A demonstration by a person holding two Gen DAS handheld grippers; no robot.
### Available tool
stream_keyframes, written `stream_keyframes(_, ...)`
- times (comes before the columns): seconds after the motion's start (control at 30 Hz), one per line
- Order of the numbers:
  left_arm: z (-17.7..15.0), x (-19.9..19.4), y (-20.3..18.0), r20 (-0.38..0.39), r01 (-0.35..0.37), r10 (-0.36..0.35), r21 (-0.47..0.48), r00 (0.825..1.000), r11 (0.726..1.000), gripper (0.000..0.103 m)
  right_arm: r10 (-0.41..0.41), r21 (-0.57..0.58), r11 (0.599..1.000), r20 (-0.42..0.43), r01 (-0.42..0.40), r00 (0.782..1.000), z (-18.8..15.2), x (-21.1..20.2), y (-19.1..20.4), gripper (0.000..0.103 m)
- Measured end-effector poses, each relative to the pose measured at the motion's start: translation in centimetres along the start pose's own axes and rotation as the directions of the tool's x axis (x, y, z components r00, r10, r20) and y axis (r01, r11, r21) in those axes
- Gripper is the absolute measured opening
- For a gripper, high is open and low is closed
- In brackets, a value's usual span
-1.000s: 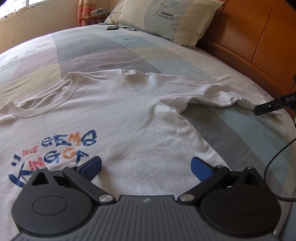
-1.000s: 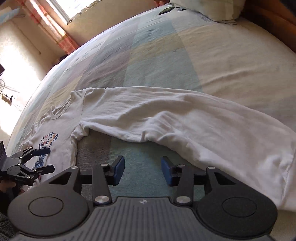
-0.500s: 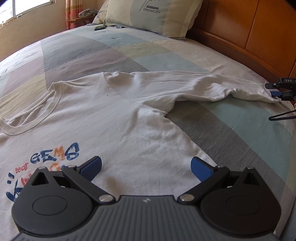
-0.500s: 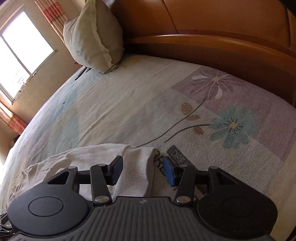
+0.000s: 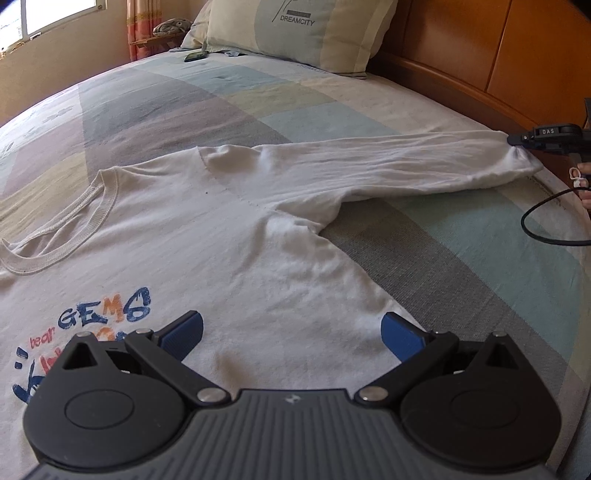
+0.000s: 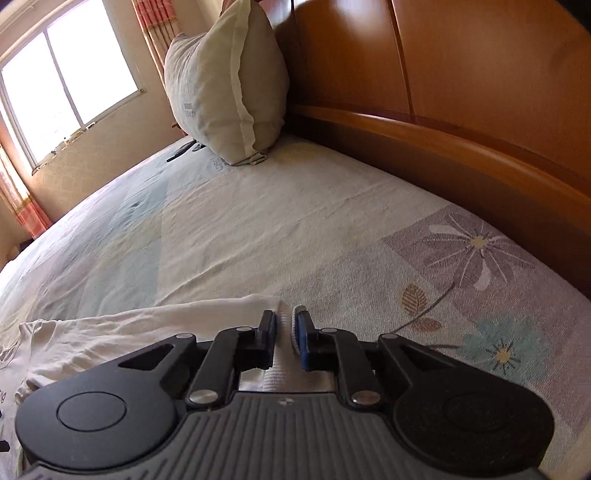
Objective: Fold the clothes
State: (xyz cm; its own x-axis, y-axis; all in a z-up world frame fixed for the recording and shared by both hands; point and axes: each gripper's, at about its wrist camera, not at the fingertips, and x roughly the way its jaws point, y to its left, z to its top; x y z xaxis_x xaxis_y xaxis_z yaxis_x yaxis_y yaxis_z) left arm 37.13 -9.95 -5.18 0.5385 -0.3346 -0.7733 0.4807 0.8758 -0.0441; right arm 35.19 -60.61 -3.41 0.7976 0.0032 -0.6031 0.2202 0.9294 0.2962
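A white long-sleeved T-shirt (image 5: 221, 240) with a blue and orange print (image 5: 103, 314) lies face up on the bed. Its sleeve (image 5: 369, 166) stretches out to the right, towards the bed's edge. My left gripper (image 5: 291, 325) hovers open over the shirt's chest near the side seam, with nothing between its blue pads. My right gripper (image 6: 285, 328) is closing its jaws on the ribbed sleeve cuff (image 6: 284, 310), which is pinched between the pads. In the left wrist view the right gripper (image 5: 517, 142) sits at the sleeve's far end.
A pillow (image 5: 295, 33) leans on the wooden headboard (image 5: 480, 55) at the back. A small dark object (image 5: 194, 56) lies next to it. A black cable (image 5: 543, 221) loops over the patterned bedsheet (image 5: 461, 229) at the right, near a person's fingers (image 5: 583, 181).
The right gripper swung from the sleeve's middle to the cuff and its jaws came together on it. The sleeve now lies pulled out straighter. The left gripper drifted slightly and stayed open.
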Motion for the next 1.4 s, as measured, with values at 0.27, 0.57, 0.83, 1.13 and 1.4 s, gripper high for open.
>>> stream_keyframes(0.27, -0.2, -0.3, 0.6, 0.01, -0.007, 0.007, -0.019, 1.0, 1.0, 0.102, -0.116, 0.026, 0.993, 0.035, 0.116, 0.993, 1.2, -1.3, 1.2, 0.056)
stream_keyframes(0.57, -0.1, -0.2, 0.6, 0.014, 0.01, -0.009, -0.017, 1.0, 1.0, 0.102, -0.11, 0.39, 0.914, -0.023, 0.11, 0.994, -5.2, -3.2, 0.8, 0.058)
stream_keyframes(0.83, -0.4, -1.1, 1.3, 0.031, -0.001, 0.002, -0.032, 1.0, 0.999, 0.102, -0.218, 0.391, 0.901, 0.039, 0.186, 0.975, -5.2, -1.4, 0.0, 0.009)
stream_keyframes(1.13, -0.5, -1.5, 2.5, 0.041, -0.033, 0.034, -0.043, 0.999, 0.999, 0.102, -0.266, 0.214, 0.945, 0.065, 0.247, 0.962, -2.7, -3.5, 4.9, 0.045)
stream_keyframes(1.4, -1.2, -2.0, 4.0, 0.02, -0.073, 0.075, -0.083, 0.997, 0.994, 0.102, 0.095, -0.257, 0.958, -0.13, -0.126, 0.987, -3.7, 3.8, 23.1, 0.068)
